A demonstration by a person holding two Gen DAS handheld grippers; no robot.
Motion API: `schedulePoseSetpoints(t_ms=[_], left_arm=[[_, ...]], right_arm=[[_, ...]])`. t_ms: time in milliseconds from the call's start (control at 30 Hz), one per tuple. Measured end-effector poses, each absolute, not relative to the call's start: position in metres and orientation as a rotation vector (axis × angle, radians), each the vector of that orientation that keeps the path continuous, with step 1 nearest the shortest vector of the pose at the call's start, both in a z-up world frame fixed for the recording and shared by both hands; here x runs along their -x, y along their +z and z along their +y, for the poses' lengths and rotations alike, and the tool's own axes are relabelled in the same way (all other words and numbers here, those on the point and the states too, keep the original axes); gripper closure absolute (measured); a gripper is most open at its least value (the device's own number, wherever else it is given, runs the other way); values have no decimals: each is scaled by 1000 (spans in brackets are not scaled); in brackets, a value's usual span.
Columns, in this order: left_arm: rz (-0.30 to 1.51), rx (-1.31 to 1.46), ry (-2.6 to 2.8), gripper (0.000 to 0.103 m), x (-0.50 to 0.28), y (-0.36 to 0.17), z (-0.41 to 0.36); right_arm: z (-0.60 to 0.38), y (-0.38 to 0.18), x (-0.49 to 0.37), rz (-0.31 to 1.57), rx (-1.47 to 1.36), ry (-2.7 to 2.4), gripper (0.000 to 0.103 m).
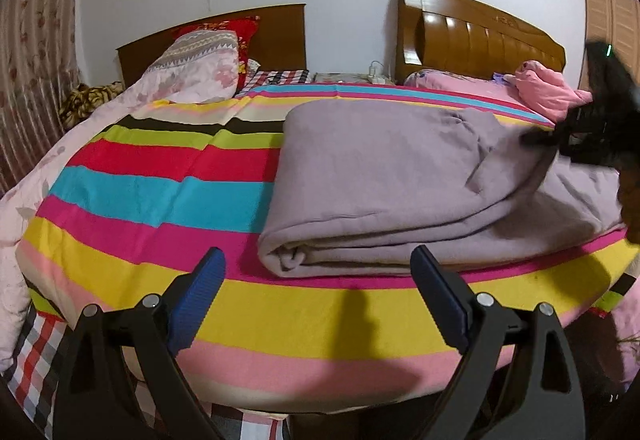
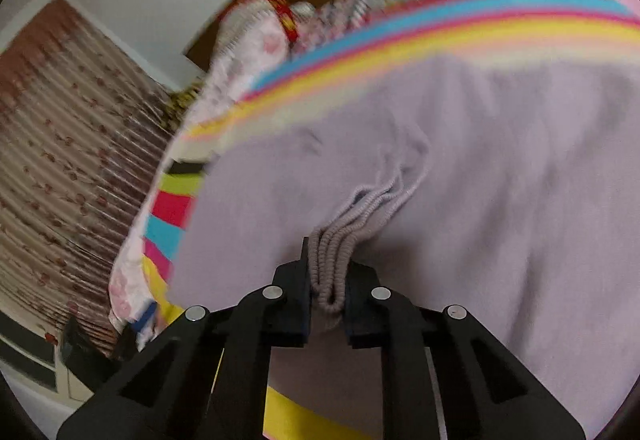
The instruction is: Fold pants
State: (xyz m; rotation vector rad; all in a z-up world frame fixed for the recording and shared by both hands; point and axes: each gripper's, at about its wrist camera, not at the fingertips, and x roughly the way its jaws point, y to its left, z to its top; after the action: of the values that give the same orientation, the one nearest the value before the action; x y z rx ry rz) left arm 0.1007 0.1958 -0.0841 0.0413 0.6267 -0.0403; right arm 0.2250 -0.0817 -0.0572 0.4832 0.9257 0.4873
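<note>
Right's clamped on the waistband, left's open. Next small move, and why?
Probably bring the open left hand-held gripper forward onto the near folded edge of the lilac fleece pants: the right hand-held gripper already pinches the ribbed waistband, so that edge lies ungripped.

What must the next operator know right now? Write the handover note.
Left gripper: open, empty, just short of the pants' near folded edge.
Right gripper: shut on the ribbed waistband.
Pants: lilac, already folded over in layers on the striped sheet.
Done: at least one fold.
Left: probably bring the waistband end across, then flatten.
</note>
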Motion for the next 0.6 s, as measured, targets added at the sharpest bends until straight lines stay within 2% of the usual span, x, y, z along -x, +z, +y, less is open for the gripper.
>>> schedulePoseSetpoints(t_ms=[367,467,600], left_arm=[[616,-26,82,5,-141,-75,202],[620,80,184,4,-144,-74,240],[674,165,130,4,-139,-88,270]], right_arm=[[14,112,-240,555,-310,763,89],[9,122,-232,504,-307,753,89],[-38,62,-217,575,-352,655,89]])
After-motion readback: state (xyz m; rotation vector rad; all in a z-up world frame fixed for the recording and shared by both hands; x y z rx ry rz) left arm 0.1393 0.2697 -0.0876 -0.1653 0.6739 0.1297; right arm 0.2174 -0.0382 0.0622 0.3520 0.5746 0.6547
